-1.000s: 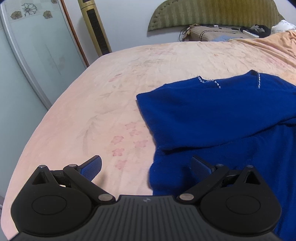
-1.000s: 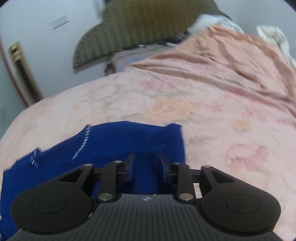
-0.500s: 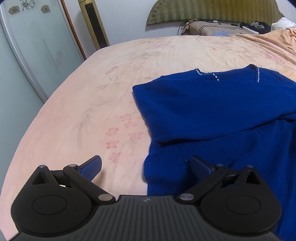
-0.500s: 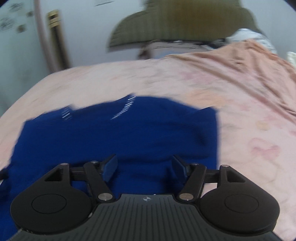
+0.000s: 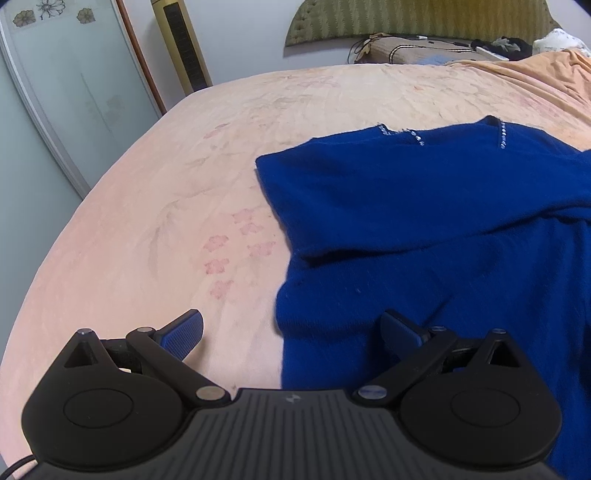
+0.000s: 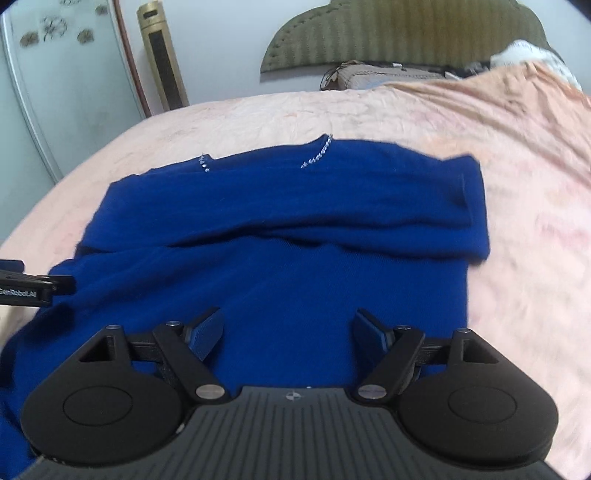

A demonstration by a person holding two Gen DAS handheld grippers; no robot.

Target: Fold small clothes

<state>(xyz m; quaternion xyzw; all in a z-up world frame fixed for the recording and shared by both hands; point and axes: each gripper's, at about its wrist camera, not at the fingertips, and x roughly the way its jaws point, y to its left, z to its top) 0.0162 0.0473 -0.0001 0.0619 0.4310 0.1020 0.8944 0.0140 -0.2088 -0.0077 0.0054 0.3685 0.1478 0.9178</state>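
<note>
One blue sweater (image 6: 280, 229) lies flat on the bed (image 5: 155, 206), a sleeve folded across its chest, under two grippers. The right gripper (image 6: 289, 332) hovers over its lower body, jaws spread wide and empty; the left gripper (image 5: 291, 330) straddles its left edge, likewise parted. "GenRobot.AI" reads on the left tool's side. Peach floral bedspread, one green headboard (image 6: 399, 33), one gold tower fan (image 6: 160, 55), one frosted door (image 5: 70, 92).

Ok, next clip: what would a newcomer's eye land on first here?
The deep blue sweater spread across the pale pink floral bedspread, its sleeves folded across the chest, sparkly trim at the neckline. Then the two open claws: the left claw at the sweater's left edge, the right claw over its lower middle.
</note>
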